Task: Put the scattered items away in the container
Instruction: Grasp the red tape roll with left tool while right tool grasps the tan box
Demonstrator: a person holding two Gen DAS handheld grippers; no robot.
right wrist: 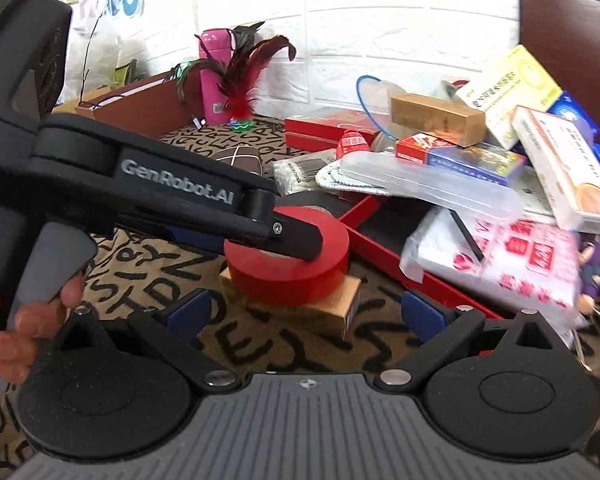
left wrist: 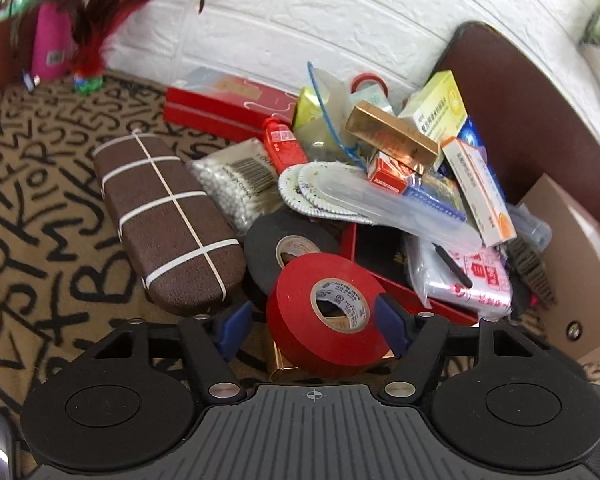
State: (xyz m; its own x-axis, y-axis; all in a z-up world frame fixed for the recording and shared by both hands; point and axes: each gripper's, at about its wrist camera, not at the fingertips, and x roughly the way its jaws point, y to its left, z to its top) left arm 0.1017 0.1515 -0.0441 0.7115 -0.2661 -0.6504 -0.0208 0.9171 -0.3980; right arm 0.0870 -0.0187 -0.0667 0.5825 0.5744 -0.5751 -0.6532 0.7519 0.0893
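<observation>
A red tape roll [left wrist: 328, 316] lies flat on a small gold box [left wrist: 284, 364] on the patterned cloth. My left gripper [left wrist: 312, 324] is open, with a blue pad [left wrist: 234, 326] on each side of the roll, not pressing it. In the right wrist view the left gripper's black finger [right wrist: 296, 236] lies over the red roll [right wrist: 288, 264]. My right gripper [right wrist: 308, 312] is open and empty, just in front of the gold box [right wrist: 336, 312]. The red tray [right wrist: 384, 240] behind holds a heap of boxes, packets and a clear case [right wrist: 432, 192].
A black tape roll [left wrist: 288, 248], a brown pouch with white stripes [left wrist: 168, 220], a pack of cotton swabs [left wrist: 240, 184] and a red flat box [left wrist: 224, 108] lie behind the roll. A pink bottle [right wrist: 214, 76] and feather toy [right wrist: 244, 96] stand at the wall. A dark chair back [left wrist: 512, 112] rises at right.
</observation>
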